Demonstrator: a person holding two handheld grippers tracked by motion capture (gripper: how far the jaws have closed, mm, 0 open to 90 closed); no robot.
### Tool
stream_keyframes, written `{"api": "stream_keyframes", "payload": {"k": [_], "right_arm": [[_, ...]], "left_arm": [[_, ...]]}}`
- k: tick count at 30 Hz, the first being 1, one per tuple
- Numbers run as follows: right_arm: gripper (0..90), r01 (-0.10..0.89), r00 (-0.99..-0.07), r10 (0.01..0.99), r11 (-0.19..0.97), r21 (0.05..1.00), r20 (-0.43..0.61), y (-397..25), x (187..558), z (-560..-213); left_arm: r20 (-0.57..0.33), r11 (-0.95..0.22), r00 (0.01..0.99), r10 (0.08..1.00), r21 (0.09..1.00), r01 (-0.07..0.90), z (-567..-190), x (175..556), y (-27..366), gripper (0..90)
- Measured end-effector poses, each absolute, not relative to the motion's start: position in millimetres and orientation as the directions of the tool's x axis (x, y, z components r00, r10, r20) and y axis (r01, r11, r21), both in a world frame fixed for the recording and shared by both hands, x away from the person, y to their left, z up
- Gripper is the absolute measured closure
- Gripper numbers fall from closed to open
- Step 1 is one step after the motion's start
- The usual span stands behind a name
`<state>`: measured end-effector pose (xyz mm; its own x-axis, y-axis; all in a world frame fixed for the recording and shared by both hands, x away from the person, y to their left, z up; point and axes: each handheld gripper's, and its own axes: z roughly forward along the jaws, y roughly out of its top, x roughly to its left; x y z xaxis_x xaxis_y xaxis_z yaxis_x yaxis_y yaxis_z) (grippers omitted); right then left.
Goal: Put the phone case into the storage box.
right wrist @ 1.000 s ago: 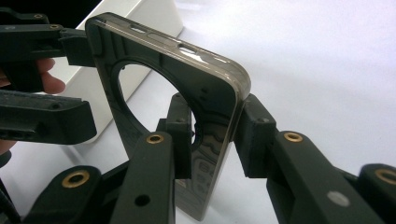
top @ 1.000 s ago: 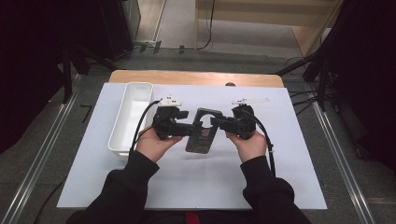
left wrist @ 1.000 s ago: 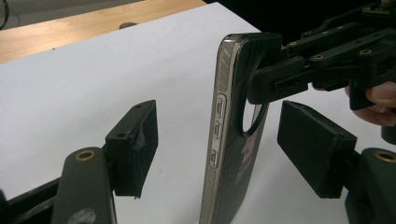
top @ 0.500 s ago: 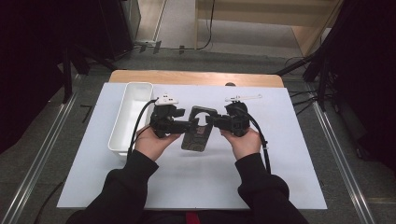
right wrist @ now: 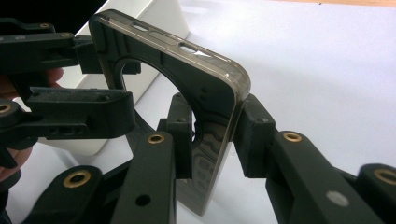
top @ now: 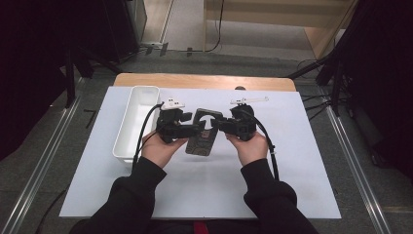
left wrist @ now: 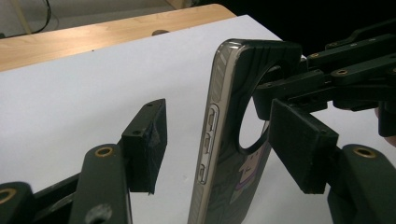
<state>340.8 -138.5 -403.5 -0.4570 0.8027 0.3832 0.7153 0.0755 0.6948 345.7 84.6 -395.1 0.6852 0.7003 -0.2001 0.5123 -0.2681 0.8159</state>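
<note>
A dark phone case [top: 201, 138] with clear edges and a round camera hole is held on edge above the white mat, between both hands. My right gripper [top: 220, 125] is shut on the case's [right wrist: 163, 60] upper corner, one jaw on each face [right wrist: 217, 112]. My left gripper [top: 197, 127] straddles the same case [left wrist: 233, 116] from the other side. Its jaws stand apart [left wrist: 219, 126]: the left jaw is clear of the button edge and the right jaw lies against the back. The right gripper [left wrist: 322, 79] shows beyond the case's hole.
A long white tray [top: 131, 122] lies at the left of the white mat [top: 292, 161], close behind my left gripper. A small white tool [top: 248, 101] rests at the mat's far side. The wooden table edge [top: 204, 80] runs along the back.
Both hands have moved a little away from the person. The case has come up from lying nearly flat to standing on edge between the grippers.
</note>
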Motion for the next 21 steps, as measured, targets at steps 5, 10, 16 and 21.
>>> {"api": "stream_keyframes", "payload": {"k": [5,10,16,21], "right_arm": [[69.4,0.713,-0.459,0.801,0.072,0.698,0.386,-138.7,340.7,-403.3],[69.4,0.708,-0.465,0.799,0.077,0.702,0.381,-137.0,339.7,-402.6],[69.4,0.707,-0.464,0.8,0.075,0.703,0.382,-135.8,339.2,-402.2],[69.4,0.709,-0.463,0.8,0.074,0.702,0.383,-134.5,338.8,-401.1]], "left_arm": [[-0.186,-0.269,0.679,0.711,0.819,0.507,-396.1,345.4,83.3,39.9],[-0.186,-0.263,0.671,0.717,0.82,0.509,-396.9,345.1,81.8,44.6],[-0.157,-0.275,0.666,0.729,0.824,0.496,-397.8,343.5,79.8,48.6],[-0.144,-0.276,0.659,0.738,0.827,0.49,-397.7,342.6,79.0,50.8]]}}
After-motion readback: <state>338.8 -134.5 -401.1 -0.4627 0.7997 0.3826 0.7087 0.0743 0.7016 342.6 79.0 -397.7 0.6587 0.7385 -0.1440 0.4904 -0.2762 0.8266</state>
